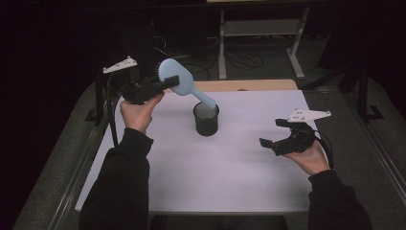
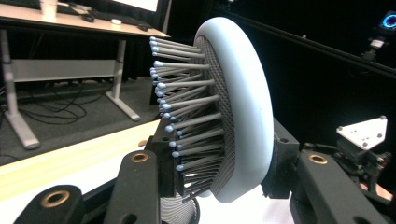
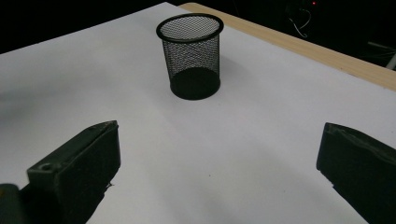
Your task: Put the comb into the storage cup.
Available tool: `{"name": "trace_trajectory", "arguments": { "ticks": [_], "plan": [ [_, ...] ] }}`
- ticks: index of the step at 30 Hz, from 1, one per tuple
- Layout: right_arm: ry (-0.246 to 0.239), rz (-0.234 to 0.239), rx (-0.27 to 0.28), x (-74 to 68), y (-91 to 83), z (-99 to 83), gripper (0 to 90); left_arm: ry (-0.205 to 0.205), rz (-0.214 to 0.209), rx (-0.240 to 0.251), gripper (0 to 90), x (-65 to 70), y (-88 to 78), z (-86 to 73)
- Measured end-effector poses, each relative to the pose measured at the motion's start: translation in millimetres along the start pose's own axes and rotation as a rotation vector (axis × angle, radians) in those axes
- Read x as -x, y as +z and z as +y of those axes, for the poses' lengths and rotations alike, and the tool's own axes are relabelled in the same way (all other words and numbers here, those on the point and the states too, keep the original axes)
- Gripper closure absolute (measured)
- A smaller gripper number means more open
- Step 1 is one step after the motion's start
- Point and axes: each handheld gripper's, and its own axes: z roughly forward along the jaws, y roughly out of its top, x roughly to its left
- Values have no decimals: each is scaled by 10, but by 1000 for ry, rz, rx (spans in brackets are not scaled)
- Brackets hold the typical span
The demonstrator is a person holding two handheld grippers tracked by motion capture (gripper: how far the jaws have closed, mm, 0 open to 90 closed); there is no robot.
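Note:
A light blue hairbrush (image 1: pixel 174 76) hangs tilted above the white table, and my left gripper (image 1: pixel 167 82) is shut on its round head. In the left gripper view the bristled head (image 2: pixel 238 107) sits clamped between the two black jaws of that gripper (image 2: pixel 229 172). The brush handle slopes down to the right, its end just over the rim of a black mesh cup (image 1: pixel 207 120). The cup (image 3: pixel 191 56) stands upright and looks empty inside. My right gripper (image 1: pixel 271 132) is open above the table's right side, with nothing between the jaws (image 3: pixel 217 158).
The white table top (image 1: pixel 239 167) ends in a wooden strip (image 1: pixel 249 85) at the far edge. Beyond it stand a grey desk frame (image 1: pixel 258 28) and floor cables (image 1: pixel 239 60). A black post (image 1: pixel 99 93) rises at the table's left edge.

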Motion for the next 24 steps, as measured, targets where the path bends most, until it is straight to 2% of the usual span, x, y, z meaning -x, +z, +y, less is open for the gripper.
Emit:
{"name": "trace_trajectory", "arguments": {
  "ticks": [8, 14, 24],
  "plan": [
    [29, -3, 1, 29, -67, -126, 0, 32, 44, -17, 582, -29, 2, 25],
    [41, -8, 4, 42, -121, -218, 0, 36, 68, -26, 582, -78, 19, 16],
    [59, -8, 14, 31, -215, -351, 0, 43, 82, -47, 582, -110, 79, 15]
  ]
}}
